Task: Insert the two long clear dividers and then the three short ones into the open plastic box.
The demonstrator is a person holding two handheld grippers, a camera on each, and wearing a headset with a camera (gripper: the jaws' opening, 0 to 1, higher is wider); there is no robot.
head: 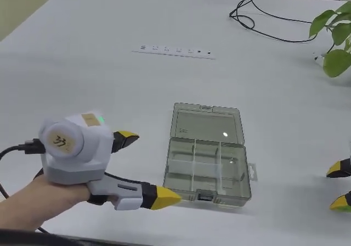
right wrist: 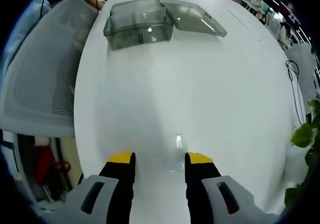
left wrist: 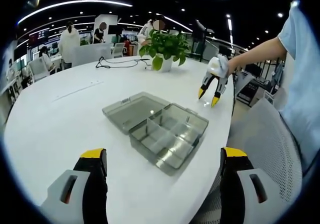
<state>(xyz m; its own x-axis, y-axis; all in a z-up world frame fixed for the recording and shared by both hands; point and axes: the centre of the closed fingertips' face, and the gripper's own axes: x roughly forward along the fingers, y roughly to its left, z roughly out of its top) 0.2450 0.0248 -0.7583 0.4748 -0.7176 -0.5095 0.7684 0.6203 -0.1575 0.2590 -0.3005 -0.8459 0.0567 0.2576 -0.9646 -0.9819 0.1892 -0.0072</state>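
The open clear plastic box [head: 208, 174] lies on the white table with its lid [head: 205, 124] folded flat behind it. Clear dividers [head: 220, 166] stand inside and split the base into several compartments. My left gripper [head: 148, 167] hovers just left of the box, open and holding nothing. In the left gripper view, the box [left wrist: 170, 134] sits ahead between the spread jaws of that gripper [left wrist: 163, 154]. My right gripper [head: 339, 185] is at the right edge, well away from the box, open and holding nothing. From that gripper [right wrist: 160, 158], the box [right wrist: 140, 21] is far off.
A white power strip [head: 174, 50] lies beyond the box, with a black cable [head: 263, 23] at the back right. A potted plant [head: 334, 37] stands at the right edge. A grey mesh chair [right wrist: 35, 74] sits by the table's near edge. People stand in the background.
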